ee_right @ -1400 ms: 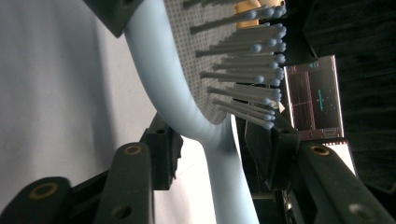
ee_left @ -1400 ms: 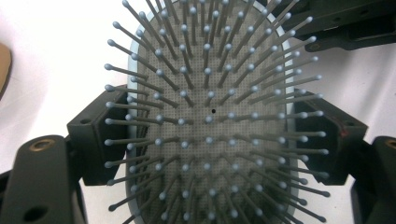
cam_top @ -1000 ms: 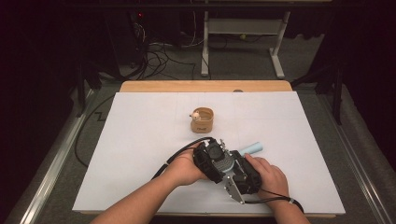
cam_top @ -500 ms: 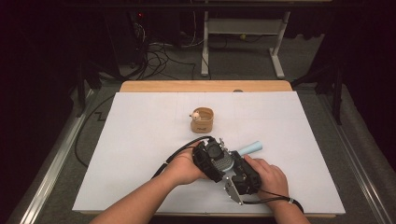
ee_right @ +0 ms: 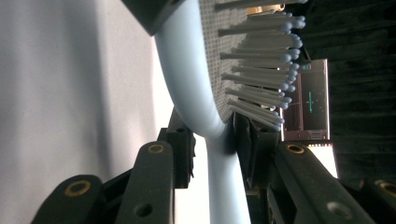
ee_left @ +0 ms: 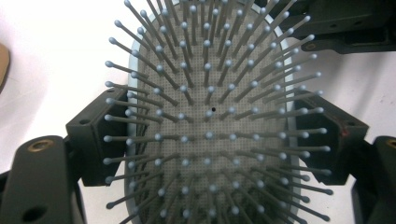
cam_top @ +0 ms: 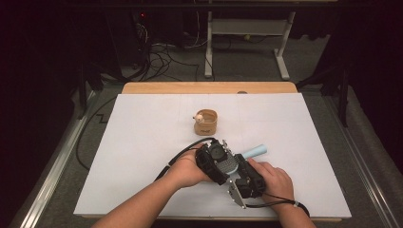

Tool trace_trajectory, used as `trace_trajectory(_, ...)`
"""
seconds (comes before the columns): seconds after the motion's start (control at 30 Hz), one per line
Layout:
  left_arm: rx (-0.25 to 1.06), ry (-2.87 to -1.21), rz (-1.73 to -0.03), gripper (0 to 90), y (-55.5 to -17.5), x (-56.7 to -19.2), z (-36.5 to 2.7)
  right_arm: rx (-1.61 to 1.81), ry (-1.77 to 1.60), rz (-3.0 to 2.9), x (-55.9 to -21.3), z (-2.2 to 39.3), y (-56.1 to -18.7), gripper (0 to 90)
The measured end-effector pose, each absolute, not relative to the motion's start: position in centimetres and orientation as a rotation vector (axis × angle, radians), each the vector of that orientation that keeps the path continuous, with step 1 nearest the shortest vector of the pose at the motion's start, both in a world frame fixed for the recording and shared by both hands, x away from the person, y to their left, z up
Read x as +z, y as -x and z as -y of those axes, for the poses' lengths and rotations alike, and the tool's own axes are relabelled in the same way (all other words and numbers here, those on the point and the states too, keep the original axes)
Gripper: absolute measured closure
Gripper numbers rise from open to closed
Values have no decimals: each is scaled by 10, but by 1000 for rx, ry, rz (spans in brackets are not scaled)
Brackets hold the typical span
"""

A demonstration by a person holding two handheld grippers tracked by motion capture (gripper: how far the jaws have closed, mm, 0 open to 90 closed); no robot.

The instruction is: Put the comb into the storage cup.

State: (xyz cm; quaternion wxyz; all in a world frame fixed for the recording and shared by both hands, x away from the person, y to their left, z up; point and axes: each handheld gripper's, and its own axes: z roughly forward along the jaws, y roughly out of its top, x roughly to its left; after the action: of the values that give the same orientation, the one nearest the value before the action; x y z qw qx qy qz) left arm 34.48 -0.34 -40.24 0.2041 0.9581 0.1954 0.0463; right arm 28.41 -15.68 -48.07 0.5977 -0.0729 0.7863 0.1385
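Since the earlier frame the jaws of the right hand-held gripper [cam_top: 243,167] have been closing on the neck of the pale blue hairbrush [ee_left: 210,121], and they now sit against it from both sides; both hands stayed in place. The left hand-held gripper [cam_top: 219,156] clamps the brush head by its two edges, bristles facing its camera. The brush is held just above the white worktop [cam_top: 142,137], near its front edge. A small wooden cup [cam_top: 205,122] stands apart behind.
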Motion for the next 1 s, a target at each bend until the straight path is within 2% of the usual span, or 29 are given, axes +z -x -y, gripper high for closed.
trace_trajectory(0.43, 114, -2628, -552, 199, -347, -397, -1, 308, 161, -1828, -479, 157, -283, 779)
trace_trajectory(0.67, 128, -2628, -538, 199, -346, -396, -3, 309, 167, -1815, -478, 156, -282, 783)
trace_trajectory(1.0, 144, -2635, -535, 140, -347, -395, -8, 288, 140, -1814, -477, 158, -284, 785)
